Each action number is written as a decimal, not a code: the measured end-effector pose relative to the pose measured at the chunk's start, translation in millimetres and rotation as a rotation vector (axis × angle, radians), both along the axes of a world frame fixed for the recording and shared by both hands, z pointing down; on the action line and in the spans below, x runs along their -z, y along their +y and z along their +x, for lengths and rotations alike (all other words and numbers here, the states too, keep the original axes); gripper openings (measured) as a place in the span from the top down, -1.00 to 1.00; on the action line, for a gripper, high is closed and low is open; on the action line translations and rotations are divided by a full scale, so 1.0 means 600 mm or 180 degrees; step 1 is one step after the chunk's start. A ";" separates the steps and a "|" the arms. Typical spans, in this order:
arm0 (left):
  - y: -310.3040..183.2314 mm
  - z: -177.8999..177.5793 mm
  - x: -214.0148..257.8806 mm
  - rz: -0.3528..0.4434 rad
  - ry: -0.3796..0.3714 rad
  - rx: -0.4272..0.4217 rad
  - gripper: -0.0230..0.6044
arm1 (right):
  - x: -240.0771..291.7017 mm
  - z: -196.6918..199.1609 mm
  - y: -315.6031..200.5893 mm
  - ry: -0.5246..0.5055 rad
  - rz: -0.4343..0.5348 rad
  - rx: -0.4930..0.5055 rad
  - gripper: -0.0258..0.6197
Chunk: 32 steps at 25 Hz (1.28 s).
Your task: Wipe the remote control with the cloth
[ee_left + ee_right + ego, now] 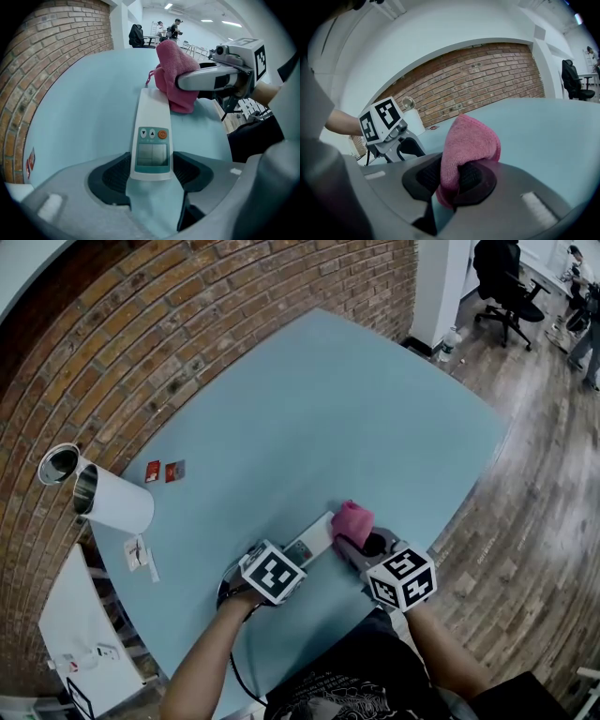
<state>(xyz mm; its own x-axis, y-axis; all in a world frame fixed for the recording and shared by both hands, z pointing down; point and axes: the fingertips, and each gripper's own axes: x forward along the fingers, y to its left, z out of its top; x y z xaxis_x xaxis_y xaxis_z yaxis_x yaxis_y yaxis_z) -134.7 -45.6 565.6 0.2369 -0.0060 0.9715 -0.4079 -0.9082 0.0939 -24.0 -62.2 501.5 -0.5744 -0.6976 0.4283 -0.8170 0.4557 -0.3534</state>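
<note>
Low in the frame's centre, on a pale blue table [309, 409], the left gripper [292, 559] clamps the near end of the white remote control [317, 536] while the right gripper [361, 542], jaws pinched on a folded pink cloth [352, 519], holds it against the remote's far end.

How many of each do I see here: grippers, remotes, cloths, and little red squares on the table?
grippers: 2, the left gripper and the right gripper
remote: 1
cloth: 1
red squares: 2
total: 6
</note>
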 end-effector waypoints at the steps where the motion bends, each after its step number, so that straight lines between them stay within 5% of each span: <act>1: 0.000 0.000 0.000 0.0003 0.0005 -0.0001 0.03 | 0.001 -0.006 0.004 -0.0019 0.0007 0.0011 0.73; 23: 0.001 0.003 0.000 -0.0020 0.0025 -0.0024 0.02 | 0.015 -0.115 0.043 -0.0200 0.0071 0.0404 0.73; 32: 0.005 0.004 0.000 -0.0017 0.0024 -0.0089 0.01 | 0.095 -0.126 -0.039 0.0022 0.0379 0.1283 0.73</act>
